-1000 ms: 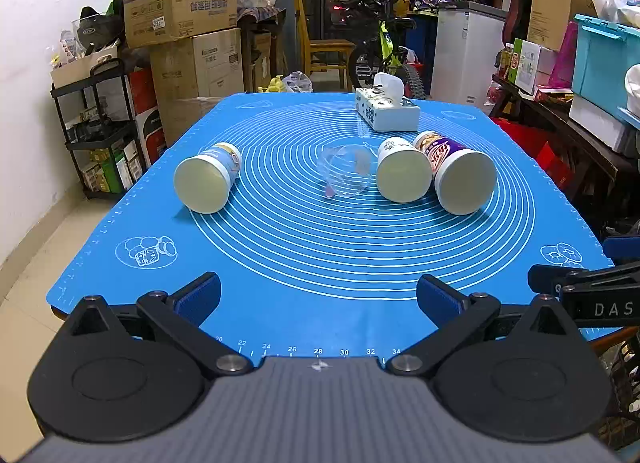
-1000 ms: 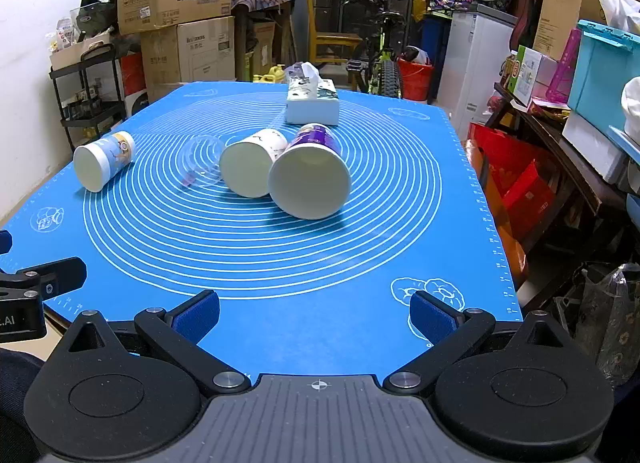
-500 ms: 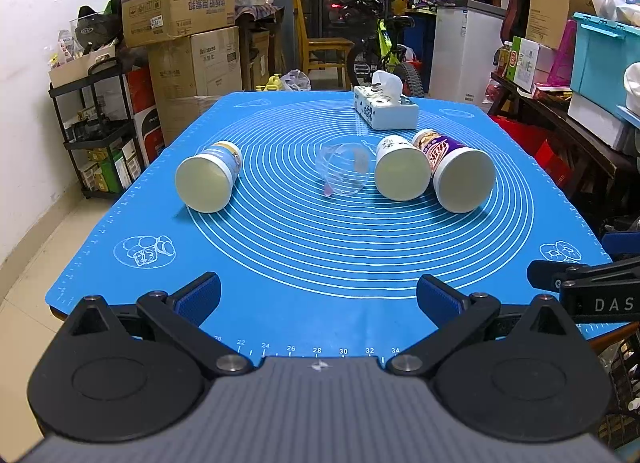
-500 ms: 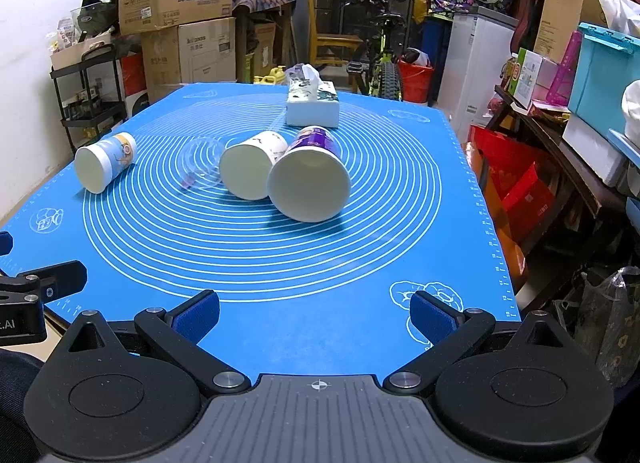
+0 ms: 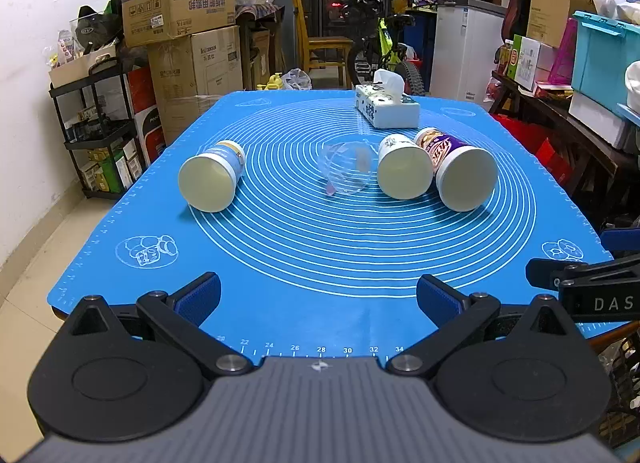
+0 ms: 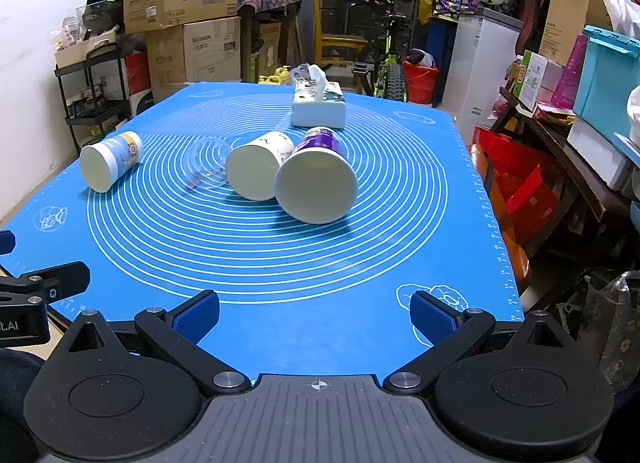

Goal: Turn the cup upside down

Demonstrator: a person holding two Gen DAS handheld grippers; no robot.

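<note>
Straight ahead of both tools, four cups lie on their sides in a loose row across the blue mat (image 5: 304, 247), mouths turned back toward the tools. Nearest the right tool (image 6: 314, 313) is the purple cup (image 6: 318, 179), its wide mouth facing that tool; the white printed cup (image 6: 258, 169) touches its left flank. A clear plastic cup (image 6: 208, 167) lies just beside the white one, whether touching I cannot tell. Well apart, ahead and left of the left tool (image 5: 318, 295), the blue-and-white cup (image 5: 212, 177) lies alone with bare mat on every side.

Behind the purple and white cups, farther from the tools, a tissue box (image 5: 386, 111) sits near the mat's far edge, apart from them.

Between the cups and both tools stretches a broad band of uncovered mat. The left tool hangs over the counter's near edge, its blue-padded fingers (image 5: 200, 297) spread wide and holding nothing. The right tool likewise sits at the near edge, fingers (image 6: 434, 317) wide apart and empty; each tool shows at the margin of the other's view, side by side.

To the right of the right tool the mat's edge drops off close to a red bag (image 6: 516, 179) and a cluttered side bench (image 6: 560, 143). Left of the left tool, past the mat edge, are bare floor (image 5: 36, 283), a black shelf rack (image 5: 100, 127) and stacked cardboard boxes (image 5: 192, 51).
</note>
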